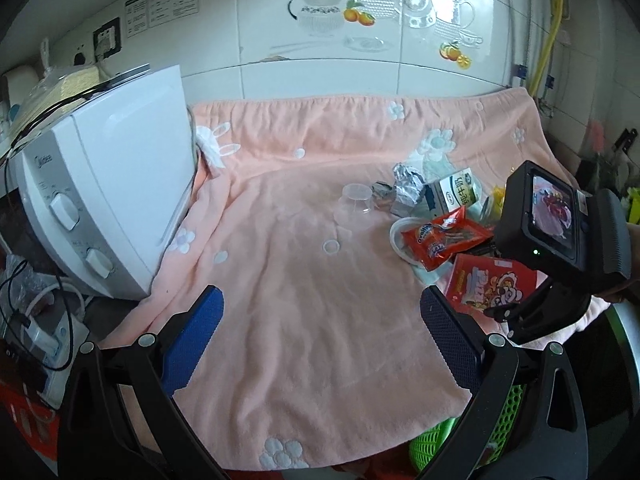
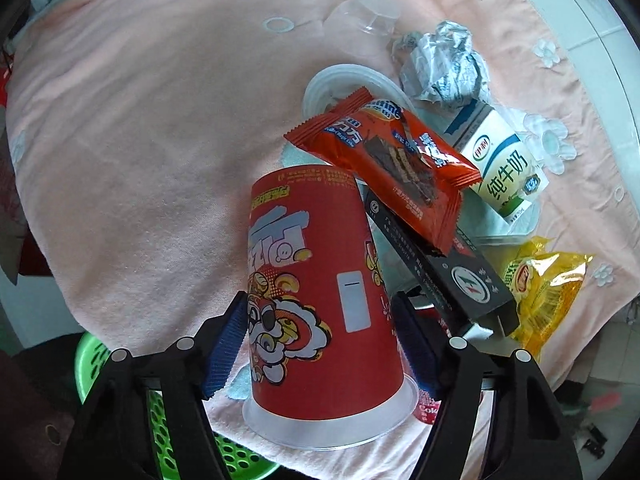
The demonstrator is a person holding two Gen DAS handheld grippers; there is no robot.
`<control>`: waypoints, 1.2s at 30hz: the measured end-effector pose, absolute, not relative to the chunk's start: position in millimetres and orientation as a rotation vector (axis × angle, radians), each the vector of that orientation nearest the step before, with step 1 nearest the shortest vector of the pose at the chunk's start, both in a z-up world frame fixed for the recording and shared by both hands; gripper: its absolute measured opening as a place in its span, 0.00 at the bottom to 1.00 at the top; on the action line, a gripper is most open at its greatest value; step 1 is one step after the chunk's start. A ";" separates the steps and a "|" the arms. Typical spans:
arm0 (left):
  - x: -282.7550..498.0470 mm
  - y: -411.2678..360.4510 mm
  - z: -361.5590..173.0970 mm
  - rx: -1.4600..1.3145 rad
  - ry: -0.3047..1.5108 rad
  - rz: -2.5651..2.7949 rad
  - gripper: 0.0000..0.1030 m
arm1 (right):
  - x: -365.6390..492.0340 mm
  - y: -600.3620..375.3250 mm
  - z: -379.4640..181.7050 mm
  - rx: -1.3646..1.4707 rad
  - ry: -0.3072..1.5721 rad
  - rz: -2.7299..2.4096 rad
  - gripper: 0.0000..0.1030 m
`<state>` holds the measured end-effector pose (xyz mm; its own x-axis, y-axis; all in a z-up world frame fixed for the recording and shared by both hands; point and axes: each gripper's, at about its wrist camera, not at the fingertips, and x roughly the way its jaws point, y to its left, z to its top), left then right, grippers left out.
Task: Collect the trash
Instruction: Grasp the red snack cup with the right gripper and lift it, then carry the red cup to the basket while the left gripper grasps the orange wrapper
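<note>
Left hand-held gripper spread over bare pink towel (green basket below the worktop edge), right hand-held gripper pinching upside-down red cup, wrapper pile just beyond.

Home kitchen, white microwave, glossy fruit-print wall tiles, yellow gas hose, pink towel
</note>
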<state>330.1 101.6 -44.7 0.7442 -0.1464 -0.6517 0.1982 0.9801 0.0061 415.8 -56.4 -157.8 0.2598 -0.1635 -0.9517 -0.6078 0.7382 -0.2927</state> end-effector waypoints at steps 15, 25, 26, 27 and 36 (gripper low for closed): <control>378.1 27.3 -65.0 0.224 0.750 -0.483 0.94 | 360.8 -108.0 -103.2 -0.419 1.220 0.332 0.67; 403.5 -41.4 -96.7 0.416 0.750 -0.595 0.77 | 299.3 -134.0 -86.0 -0.252 1.196 0.288 0.67; 406.1 -46.1 -99.5 0.428 0.750 -0.605 0.74 | 294.4 -135.5 -86.4 -0.240 1.198 0.286 0.67; 408.1 -50.3 -102.0 0.440 0.746 -0.612 0.72 | 289.7 -136.8 -87.0 -0.228 1.201 0.284 0.67; 425.7 -73.6 -124.9 0.540 0.733 -0.625 0.53 | 262.8 -145.9 -96.2 -0.150 1.222 0.260 0.67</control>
